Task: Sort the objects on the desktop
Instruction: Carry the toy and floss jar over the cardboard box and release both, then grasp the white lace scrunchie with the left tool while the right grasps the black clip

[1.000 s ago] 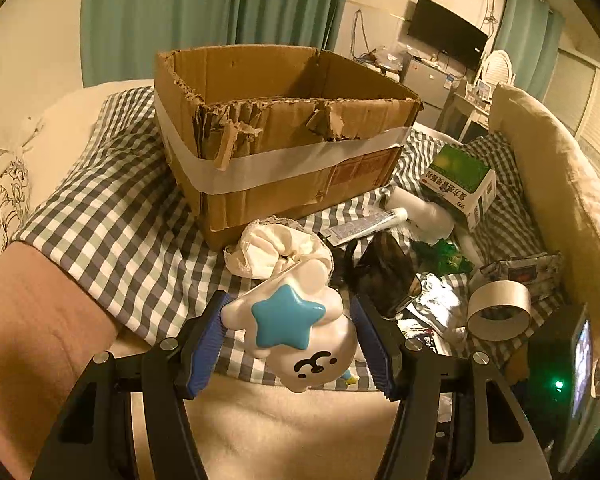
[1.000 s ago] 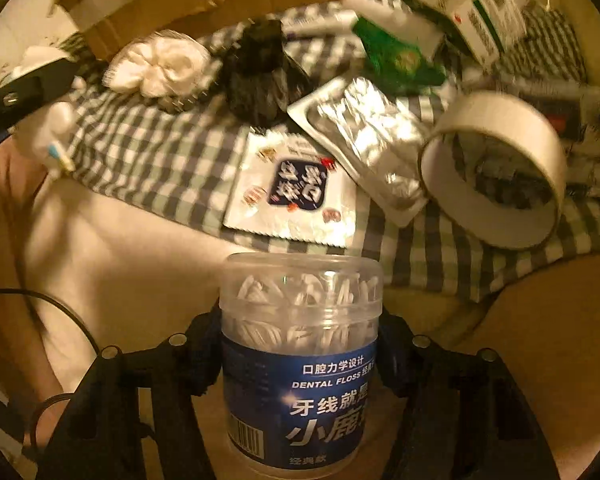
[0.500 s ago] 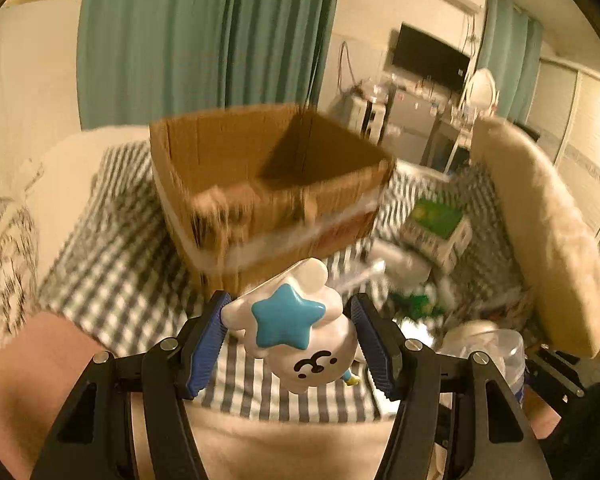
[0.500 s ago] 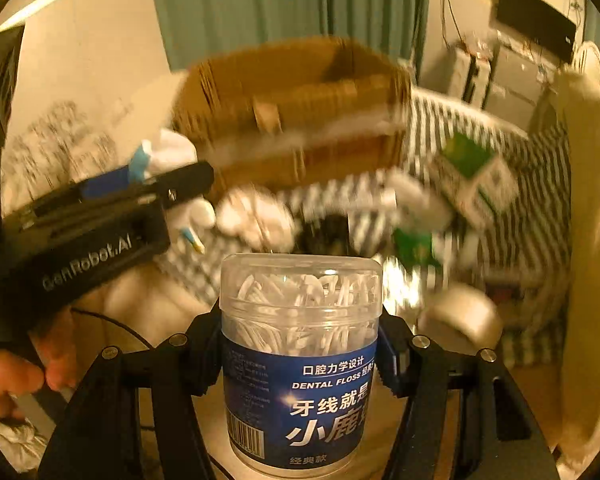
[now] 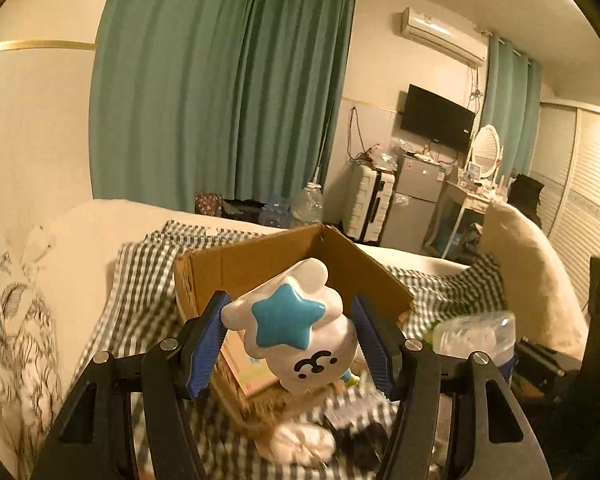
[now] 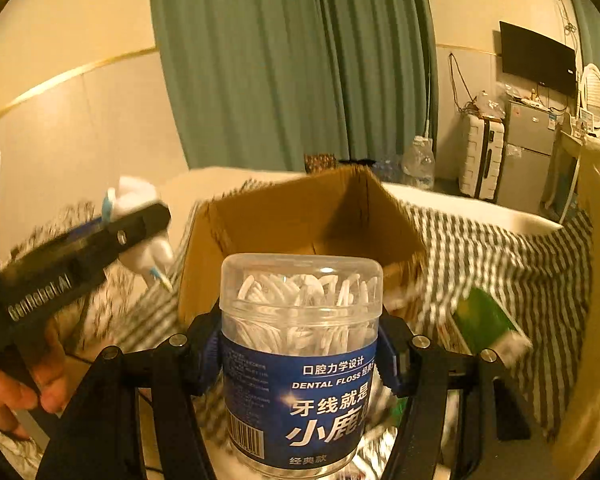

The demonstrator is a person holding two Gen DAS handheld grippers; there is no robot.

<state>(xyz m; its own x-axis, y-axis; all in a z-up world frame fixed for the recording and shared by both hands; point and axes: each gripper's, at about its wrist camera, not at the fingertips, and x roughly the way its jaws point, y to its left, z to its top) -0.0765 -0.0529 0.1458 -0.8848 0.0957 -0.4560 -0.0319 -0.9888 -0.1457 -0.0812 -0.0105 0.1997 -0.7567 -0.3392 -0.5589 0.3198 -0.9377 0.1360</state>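
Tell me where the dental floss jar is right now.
The dental floss jar is clamped in the right gripper, bottom centre of the right wrist view, held up in front of the open cardboard box.

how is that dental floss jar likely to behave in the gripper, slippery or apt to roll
The dental floss jar looks like smooth, rigid clear plastic, so probably somewhat slippery between the right gripper pads. Its round body would likely roll if laid sideways. Filled only with floss picks, it is probably light.

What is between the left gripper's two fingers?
The white star toy sits clamped between the left gripper fingers, in the left wrist view.
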